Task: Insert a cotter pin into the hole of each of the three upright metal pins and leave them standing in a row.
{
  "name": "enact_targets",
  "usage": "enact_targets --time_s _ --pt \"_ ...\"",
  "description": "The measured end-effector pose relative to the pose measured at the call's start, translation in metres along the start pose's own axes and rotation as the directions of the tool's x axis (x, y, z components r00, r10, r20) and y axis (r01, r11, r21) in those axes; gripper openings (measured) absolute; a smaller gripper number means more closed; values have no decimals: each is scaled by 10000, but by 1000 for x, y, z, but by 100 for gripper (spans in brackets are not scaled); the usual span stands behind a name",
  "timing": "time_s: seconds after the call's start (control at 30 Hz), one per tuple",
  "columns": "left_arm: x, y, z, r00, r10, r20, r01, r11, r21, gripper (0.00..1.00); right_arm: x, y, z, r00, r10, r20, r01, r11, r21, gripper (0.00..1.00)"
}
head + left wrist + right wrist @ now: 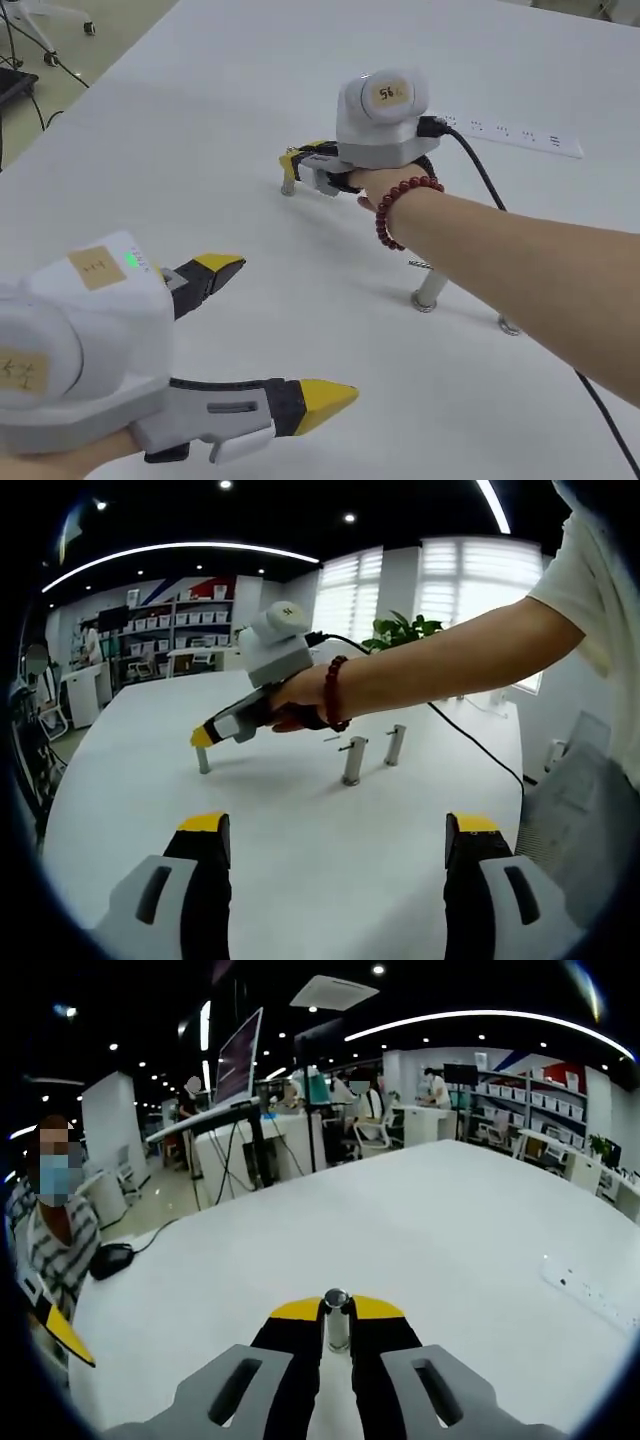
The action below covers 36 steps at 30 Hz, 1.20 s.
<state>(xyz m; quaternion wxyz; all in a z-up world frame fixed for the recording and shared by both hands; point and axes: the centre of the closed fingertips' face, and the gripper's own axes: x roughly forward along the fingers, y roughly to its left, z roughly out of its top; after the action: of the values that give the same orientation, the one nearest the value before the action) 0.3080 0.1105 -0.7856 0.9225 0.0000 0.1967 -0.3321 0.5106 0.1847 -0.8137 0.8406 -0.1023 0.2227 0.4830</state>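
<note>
Pin [337,1335] (endmost) clamped in right gripper [337,1312]; left gripper [337,826] agape, open tabletop [130,780] ahead

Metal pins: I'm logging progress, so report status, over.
Left tongs open, idle. Right tongs shut on end pin. Two other pins upright, free. Cable lies near them.

The right gripper [337,1312] squeezes a small upright metal pin [337,1332] between its two yellow tips. The pin stands on the big white surface [420,1210].
</note>
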Motion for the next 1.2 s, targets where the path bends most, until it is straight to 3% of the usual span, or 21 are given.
enact_targets --time_s 0.17,0.4,1.2 --pt "-1 -1 1 10000 9 22 -9 10000 27 88 -6 12 -4 9993 202 -304 -221 9978 -626 10" --pt "-2 -3 3 10000 69 -11 -69 9999 109 88 -20 32 -2 9984 455 -330 -487 9935 -1032 10" --pt "-12 -15 14 9996 266 12 -266 9988 399 87 -86 75 -24 9972 629 -403 -662 9941 -858 10"
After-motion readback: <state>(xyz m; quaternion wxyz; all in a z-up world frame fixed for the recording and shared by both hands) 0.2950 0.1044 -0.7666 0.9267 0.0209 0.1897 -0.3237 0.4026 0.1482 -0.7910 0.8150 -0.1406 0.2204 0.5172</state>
